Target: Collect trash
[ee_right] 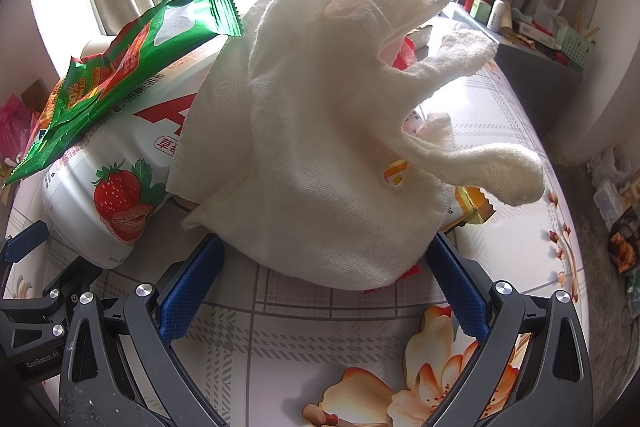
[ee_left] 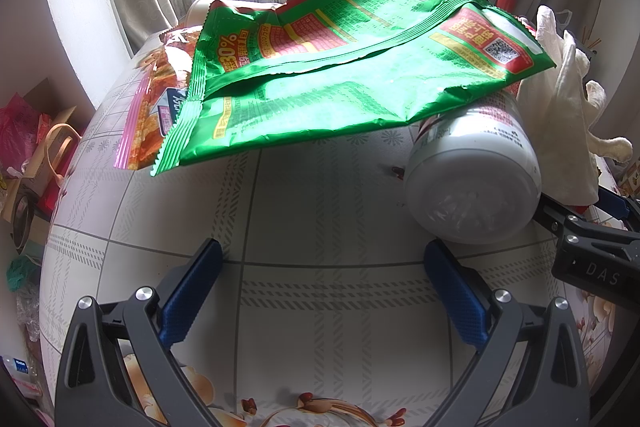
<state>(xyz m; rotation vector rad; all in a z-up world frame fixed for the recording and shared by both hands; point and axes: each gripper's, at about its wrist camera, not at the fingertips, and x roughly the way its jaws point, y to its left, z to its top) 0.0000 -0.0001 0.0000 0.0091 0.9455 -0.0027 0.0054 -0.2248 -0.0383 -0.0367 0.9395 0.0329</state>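
Observation:
A large green snack bag (ee_left: 340, 67) lies on the table, propped on a white strawberry-drink bottle (ee_left: 476, 183) on its side. An orange snack bag (ee_left: 160, 95) lies under its left end. My left gripper (ee_left: 322, 259) is open and empty just in front of them, its right finger beside the bottle's base. In the right wrist view a crumpled white cloth (ee_right: 328, 131) covers more wrappers; the bottle (ee_right: 120, 179) and the green bag (ee_right: 132, 59) are to its left. My right gripper (ee_right: 324, 255) is open, its fingertips at the cloth's near edge.
The table has a checked, flowered cover (ee_left: 320, 307). A white tub (ee_left: 200, 9) stands behind the bags. A yellow wrapper (ee_right: 474, 209) pokes out right of the cloth. A cluttered side shelf (ee_right: 540, 35) is at the far right; bags lie on the floor at left (ee_left: 28, 147).

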